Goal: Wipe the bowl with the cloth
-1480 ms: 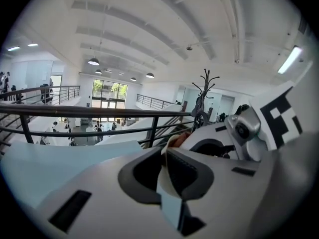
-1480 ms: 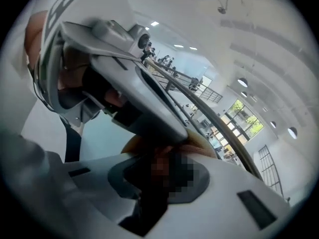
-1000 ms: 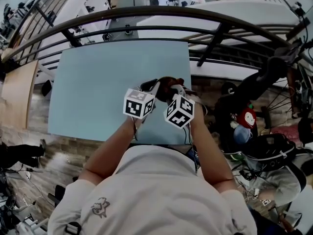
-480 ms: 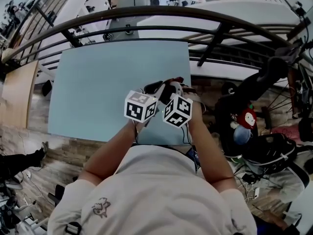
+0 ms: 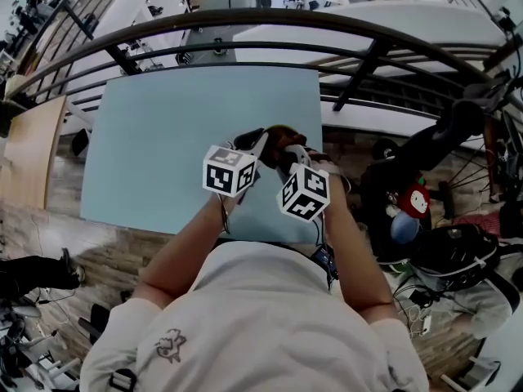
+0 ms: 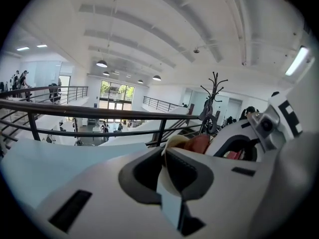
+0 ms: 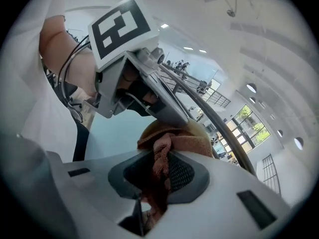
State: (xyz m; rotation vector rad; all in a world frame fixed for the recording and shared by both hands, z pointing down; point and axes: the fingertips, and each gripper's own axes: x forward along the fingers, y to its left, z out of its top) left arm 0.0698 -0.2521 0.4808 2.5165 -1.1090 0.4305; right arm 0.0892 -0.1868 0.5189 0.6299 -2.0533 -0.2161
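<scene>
Above the table (image 5: 163, 137), my left gripper (image 6: 167, 171) pinches the bowl (image 6: 176, 141) rim, my right gripper (image 7: 160, 178) pinches the cloth (image 7: 160, 156) lying on it; wiping seems underway, unfinished.

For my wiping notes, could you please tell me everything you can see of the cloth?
The cloth is rusty orange-red and soft, with a looped, towel-like surface. It is bunched into a twisted fold and pinched between the pads of the right gripper. Its free part spreads out beyond the jaws and lies against the pale bowl, which the left gripper clamps by the rim.
</scene>
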